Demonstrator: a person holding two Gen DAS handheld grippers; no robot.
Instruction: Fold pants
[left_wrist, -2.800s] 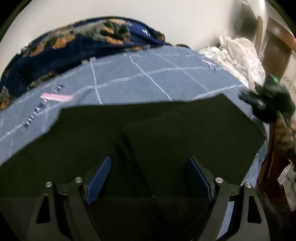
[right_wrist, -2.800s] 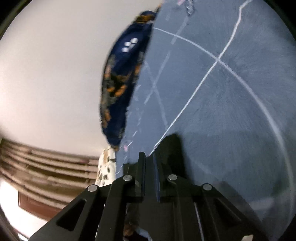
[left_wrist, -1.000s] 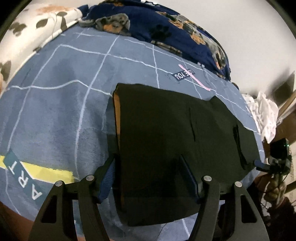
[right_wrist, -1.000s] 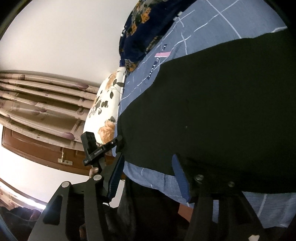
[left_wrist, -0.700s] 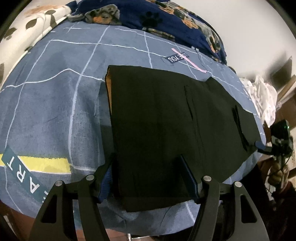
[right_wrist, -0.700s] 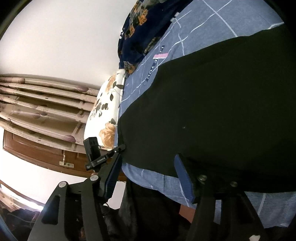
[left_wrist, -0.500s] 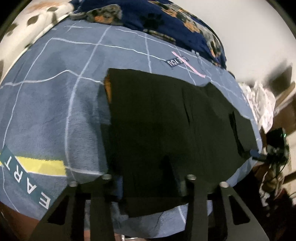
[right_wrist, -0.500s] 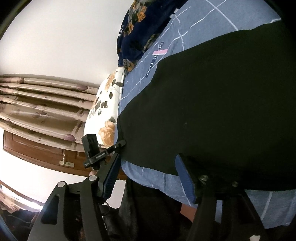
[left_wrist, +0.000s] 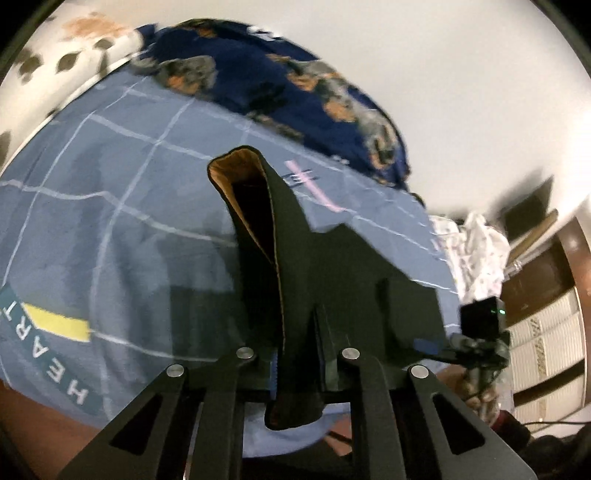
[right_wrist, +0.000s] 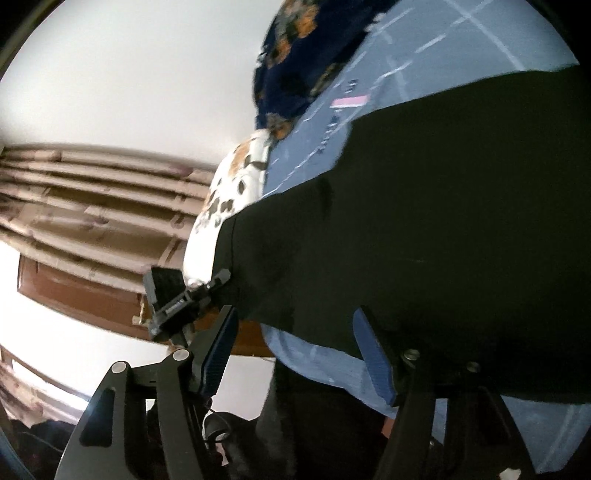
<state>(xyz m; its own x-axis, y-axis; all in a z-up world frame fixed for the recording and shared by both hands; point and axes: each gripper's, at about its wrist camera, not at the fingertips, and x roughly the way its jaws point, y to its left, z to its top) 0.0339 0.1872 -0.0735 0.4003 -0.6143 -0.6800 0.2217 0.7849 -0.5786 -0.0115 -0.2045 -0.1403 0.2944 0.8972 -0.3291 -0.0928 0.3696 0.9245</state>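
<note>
The black pants (left_wrist: 332, 280) lie on a blue grid-pattern bed cover (left_wrist: 110, 206). My left gripper (left_wrist: 297, 363) is shut on the near edge of the pants and lifts it, so the tan inner lining (left_wrist: 229, 173) shows. In the right wrist view the pants (right_wrist: 443, 206) spread across the bed. My right gripper (right_wrist: 295, 350) is open at the bed's near edge, its blue pads (right_wrist: 221, 350) on either side of the pants' hem. The left gripper also shows in the right wrist view (right_wrist: 207, 288), holding the lifted corner.
A dark blue dog-print blanket (left_wrist: 280, 85) lies at the far side of the bed. A floral pillow (right_wrist: 236, 177) sits at one end. White cloth (left_wrist: 476, 251) is piled by a wooden cabinet (left_wrist: 546, 295). Beige curtains (right_wrist: 92, 199) hang beyond.
My left gripper has closed on the pants' near edge and lifted it, exposing the tan lining. My right gripper stays open by the hem and has shifted slightly.
</note>
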